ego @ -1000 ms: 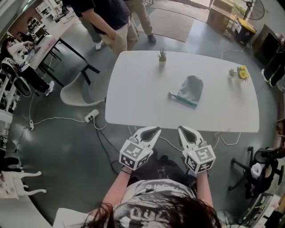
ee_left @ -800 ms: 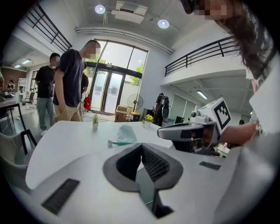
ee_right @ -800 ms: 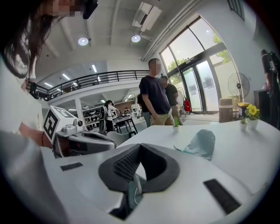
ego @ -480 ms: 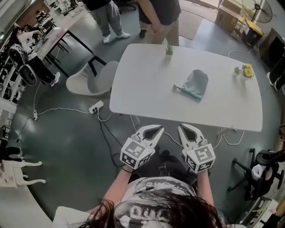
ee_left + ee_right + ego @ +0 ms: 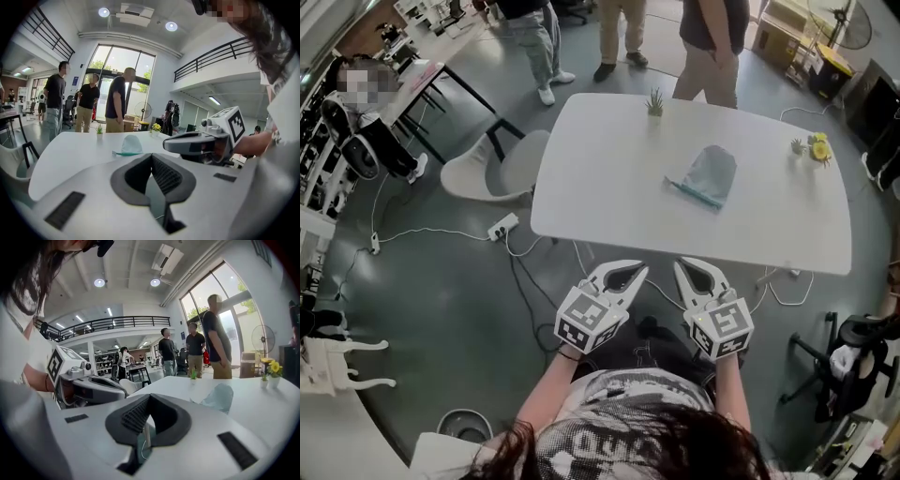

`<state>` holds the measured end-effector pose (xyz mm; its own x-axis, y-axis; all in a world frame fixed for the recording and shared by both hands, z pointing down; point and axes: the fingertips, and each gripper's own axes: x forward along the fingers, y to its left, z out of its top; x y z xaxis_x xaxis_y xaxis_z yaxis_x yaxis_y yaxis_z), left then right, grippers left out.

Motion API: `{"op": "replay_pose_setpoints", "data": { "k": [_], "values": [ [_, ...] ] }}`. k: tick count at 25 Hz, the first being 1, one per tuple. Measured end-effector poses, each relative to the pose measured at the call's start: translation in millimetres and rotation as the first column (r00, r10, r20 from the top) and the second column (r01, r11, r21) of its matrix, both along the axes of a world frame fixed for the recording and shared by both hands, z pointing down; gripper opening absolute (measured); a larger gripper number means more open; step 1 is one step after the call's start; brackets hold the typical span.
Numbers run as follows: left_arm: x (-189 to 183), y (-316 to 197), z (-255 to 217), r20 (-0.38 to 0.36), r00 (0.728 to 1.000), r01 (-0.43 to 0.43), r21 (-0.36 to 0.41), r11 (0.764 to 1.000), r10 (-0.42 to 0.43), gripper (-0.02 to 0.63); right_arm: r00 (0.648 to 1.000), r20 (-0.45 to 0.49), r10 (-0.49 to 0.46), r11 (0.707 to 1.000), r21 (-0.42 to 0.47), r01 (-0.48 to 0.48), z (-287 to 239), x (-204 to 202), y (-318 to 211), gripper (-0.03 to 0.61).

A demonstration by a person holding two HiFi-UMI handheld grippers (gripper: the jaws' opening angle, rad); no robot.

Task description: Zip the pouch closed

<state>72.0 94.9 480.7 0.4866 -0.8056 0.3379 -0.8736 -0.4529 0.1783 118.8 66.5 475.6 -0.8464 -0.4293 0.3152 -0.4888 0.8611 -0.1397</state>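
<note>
Lying right of centre on the white table [image 5: 600, 187], in the upper half of the head view, the grey-blue pouch [image 5: 709, 174] shows a teal zipper edge along its lower left side, and nothing touches it. Below the table's near edge, in the lower middle of the frame, the left gripper [image 5: 635, 270] and the right gripper [image 5: 683, 266] sit side by side, well apart from the pouch. Each has its jaws pressed together and holds nothing. A small potted plant [image 5: 654, 101] stands at the table's far edge, and yellow flowers [image 5: 812, 148] stand near its right end. People [image 5: 709, 47] stand beyond the table at the top.
</note>
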Motion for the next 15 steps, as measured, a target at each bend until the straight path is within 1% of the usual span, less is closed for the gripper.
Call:
{"op": "replay_pose_setpoints", "data": {
  "k": [15],
  "values": [
    [11, -6, 0, 0.01, 1.0, -0.029, -0.008, 1.0, 0.029, 0.012, 1.0, 0.001, 0.014, 1.0, -0.016, -0.014, 4, 7, -6, -0.005]
  ]
}}
